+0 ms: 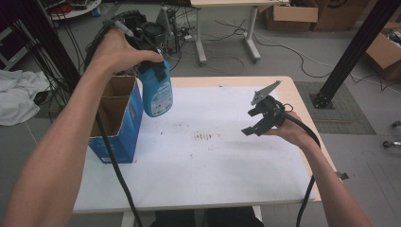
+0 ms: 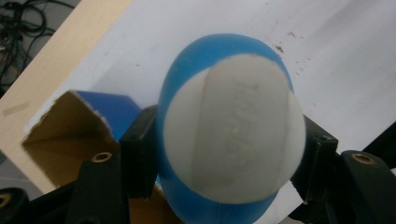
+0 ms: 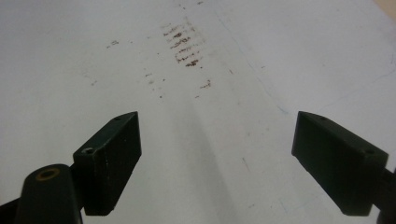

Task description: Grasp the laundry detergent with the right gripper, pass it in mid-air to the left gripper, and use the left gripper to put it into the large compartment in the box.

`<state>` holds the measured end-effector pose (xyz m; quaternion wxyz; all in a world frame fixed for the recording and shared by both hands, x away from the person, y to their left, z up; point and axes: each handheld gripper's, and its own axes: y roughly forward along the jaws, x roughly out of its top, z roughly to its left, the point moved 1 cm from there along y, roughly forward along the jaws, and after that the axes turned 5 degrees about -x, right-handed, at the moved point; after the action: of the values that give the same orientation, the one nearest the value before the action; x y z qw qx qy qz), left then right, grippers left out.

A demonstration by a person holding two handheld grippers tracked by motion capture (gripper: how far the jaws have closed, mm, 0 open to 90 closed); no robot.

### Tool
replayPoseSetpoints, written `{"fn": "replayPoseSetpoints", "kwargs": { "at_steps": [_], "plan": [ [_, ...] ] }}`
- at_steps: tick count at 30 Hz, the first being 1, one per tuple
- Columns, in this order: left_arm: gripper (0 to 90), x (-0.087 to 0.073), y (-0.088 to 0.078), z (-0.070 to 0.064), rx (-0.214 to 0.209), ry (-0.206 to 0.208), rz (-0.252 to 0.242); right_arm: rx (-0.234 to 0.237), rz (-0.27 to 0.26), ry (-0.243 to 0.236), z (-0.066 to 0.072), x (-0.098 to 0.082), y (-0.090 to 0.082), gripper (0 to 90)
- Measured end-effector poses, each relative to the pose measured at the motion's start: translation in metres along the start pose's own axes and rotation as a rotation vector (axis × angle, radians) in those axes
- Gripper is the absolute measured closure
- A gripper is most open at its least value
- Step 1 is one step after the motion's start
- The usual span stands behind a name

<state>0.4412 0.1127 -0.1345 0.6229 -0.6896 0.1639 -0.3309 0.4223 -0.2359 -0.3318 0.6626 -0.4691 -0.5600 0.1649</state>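
A blue plastic bottle (image 1: 158, 93) with a printed label hangs upright in the air at the table's far left, just right of an open blue cardboard box (image 1: 118, 124). My left gripper (image 1: 159, 69) is shut on the bottle's upper end. In the left gripper view I look down on the bottle's white cap (image 2: 233, 130), and both black pads (image 2: 140, 151) press on its blue sides. My right gripper (image 1: 249, 122) hovers open over the right half of the white sheet (image 1: 213, 156). Its jaws stand wide apart around the right gripper (image 3: 217, 154), with nothing between them.
The box (image 2: 70, 140) is open at the top, its brown inside showing, and it stands on the table's left edge. Brown smears (image 3: 184, 44) mark the middle of the sheet. The floor beyond holds cables, table legs and cardboard boxes (image 1: 289, 16). A black post (image 1: 352, 47) rises at the right.
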Motion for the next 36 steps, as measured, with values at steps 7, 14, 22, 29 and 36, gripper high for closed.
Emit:
{"fn": "replayPoseSetpoints", "kwargs": {
  "at_steps": [7,14,22,29,36],
  "plan": [
    [38.0,-0.01,-0.02,0.015,0.033,-0.123,-0.015,-0.013,0.021,0.004,-0.002,-0.003,0.003,15.6],
    [38.1,-0.024,-0.029,0.033,0.037,-0.254,-0.003,-0.012,0.016,0.005,0.0,-0.004,0.004,15.9],
    [38.1,-0.041,-0.035,0.05,0.073,-0.344,0.011,-0.006,0.021,-0.006,0.004,-0.004,0.006,15.9],
    [38.1,-0.055,-0.039,0.064,0.088,-0.444,0.006,-0.012,0.007,-0.019,0.006,0.0,0.002,16.1],
    [38.1,-0.068,-0.037,0.074,0.112,-0.531,0.023,-0.018,0.013,-0.021,0.007,0.001,0.001,16.3]
  ]
}}
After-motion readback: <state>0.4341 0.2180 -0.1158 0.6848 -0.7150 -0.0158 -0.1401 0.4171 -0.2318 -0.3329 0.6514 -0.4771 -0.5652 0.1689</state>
